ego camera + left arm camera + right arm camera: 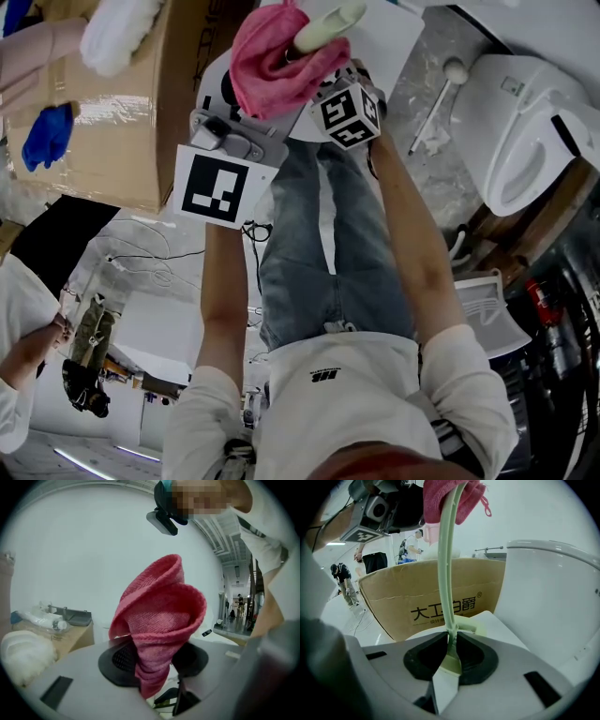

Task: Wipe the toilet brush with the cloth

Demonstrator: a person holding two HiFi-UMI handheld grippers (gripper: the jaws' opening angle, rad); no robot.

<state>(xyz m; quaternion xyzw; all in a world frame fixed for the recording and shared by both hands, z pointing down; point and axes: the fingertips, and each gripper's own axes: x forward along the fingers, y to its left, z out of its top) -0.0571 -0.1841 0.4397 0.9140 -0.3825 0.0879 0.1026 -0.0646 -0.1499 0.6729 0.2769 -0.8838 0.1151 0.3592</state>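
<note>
1. The left gripper (152, 663) is clamped on the cloth (159, 616). Its black pads pinch the lower end of the pink fabric, and the rest stands above the jaws in a loose rolled fold.
2. The right gripper (451, 643) is closed tight on the brush (446, 564), gripping the flat end of its pale green handle between the pads.
3. In the right gripper view the handle runs straight away from the jaws, and its far part goes into the cloth, which is wrapped round it.
4. In the head view both grippers are held out in front of the person, close together. The cloth is bunched round the handle, and a rounded pale green end pokes out beyond the fabric.
5. A box (122, 122) of brown cardboard stands on the left, just past the left gripper. A blue rag (47, 136) hangs at its side.
6. A white toilet (525, 122) stands on the right. A white stick (436, 98) with a ball end lies on the floor between the toilet and the grippers.
</note>
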